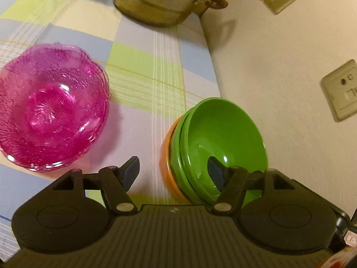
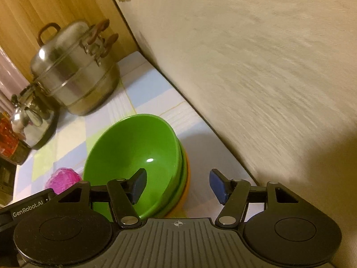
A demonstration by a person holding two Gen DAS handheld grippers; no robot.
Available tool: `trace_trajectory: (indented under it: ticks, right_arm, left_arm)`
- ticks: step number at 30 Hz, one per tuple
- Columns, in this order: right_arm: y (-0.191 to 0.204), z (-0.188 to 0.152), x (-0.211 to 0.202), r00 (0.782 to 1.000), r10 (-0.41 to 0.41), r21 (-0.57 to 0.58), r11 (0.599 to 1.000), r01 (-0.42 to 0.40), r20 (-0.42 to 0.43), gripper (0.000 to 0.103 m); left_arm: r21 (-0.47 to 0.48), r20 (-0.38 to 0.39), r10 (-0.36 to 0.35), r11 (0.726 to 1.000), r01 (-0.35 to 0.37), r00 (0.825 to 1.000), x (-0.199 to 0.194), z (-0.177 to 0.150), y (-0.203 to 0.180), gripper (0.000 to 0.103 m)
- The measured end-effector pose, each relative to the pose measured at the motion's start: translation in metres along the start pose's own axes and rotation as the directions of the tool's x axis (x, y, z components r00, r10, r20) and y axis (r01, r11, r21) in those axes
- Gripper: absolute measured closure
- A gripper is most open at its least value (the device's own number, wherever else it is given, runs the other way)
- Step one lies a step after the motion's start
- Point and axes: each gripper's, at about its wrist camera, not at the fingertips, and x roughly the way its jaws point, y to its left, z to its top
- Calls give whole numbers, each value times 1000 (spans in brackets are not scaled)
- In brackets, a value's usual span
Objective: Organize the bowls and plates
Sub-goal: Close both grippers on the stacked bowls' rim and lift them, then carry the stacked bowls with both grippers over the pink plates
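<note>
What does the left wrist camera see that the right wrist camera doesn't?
Only the left wrist view shows the whole stack of pink glass bowls, the wall sockets and the open left claw. Only the right wrist view shows the shiny kettle, the steamer's lid and the open right claw. Both show the green bowls nested on an orange one, the metal steamer pot and the checked tablecloth.
</note>
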Motion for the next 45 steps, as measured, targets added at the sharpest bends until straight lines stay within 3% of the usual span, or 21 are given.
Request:
trace_trajectory:
  ticks: [6,22,28,35,45]
  right_arm:
    - [-2,2,26,998,-13,9,1000,13,-64,41]
    - [-12,0,61,989,7,95,995,7,-150,42]
    - [-12,0,63,989,10,93,996,4,-151,55]
    - [-7,1,66,987,20,88,996,-5,-161,72]
    - [-7,0,65,987,13,78,997,0,-161,78]
  left_arm:
    - [-18,-40,3,1000,-4,999,19,2,4,40]
    - [61,-80,10,998,-6,997,42,5,-7,63]
    - [92,-86,6,996,1,996,44,6,-13,71]
    - [103,-96,14,995,-4,995,44,8,-14,71]
    - [115,-98,22,993,-11,995,43,8,-16,71]
